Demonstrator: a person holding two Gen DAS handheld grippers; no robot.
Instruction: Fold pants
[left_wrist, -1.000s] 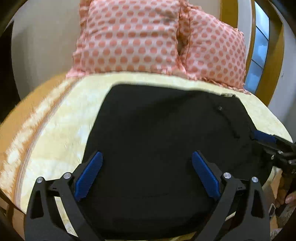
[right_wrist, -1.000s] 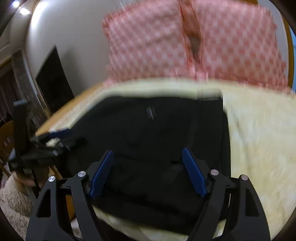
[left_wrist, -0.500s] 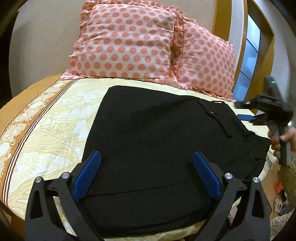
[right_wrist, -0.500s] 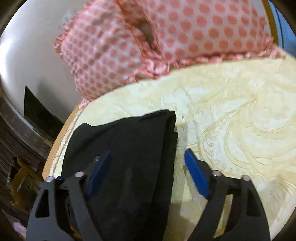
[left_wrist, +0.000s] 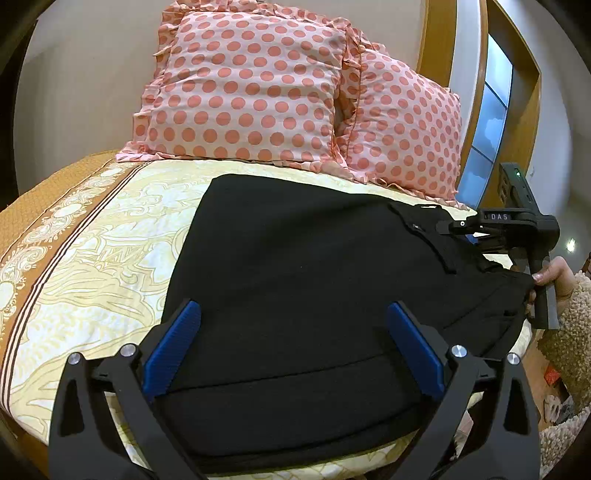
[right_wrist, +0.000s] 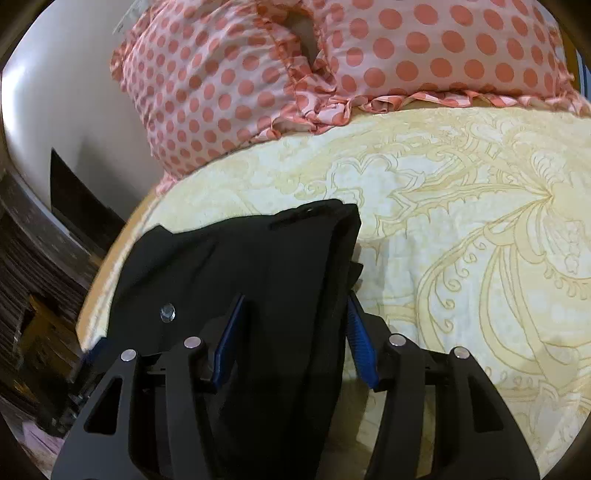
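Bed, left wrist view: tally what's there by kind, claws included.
Polka-dot pillows: 2, one and its neighbour
Black pants: 1
Patterned bedspread: 1
Claws: 2, left claw open over the pants, right claw closing around their far edge
Total: 6

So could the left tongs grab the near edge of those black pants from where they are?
Probably yes. The left tongs stand wide open just above the black pants, with nothing between them and the near folded edge. The right tongs, closing around the waistband end, are off to the side.
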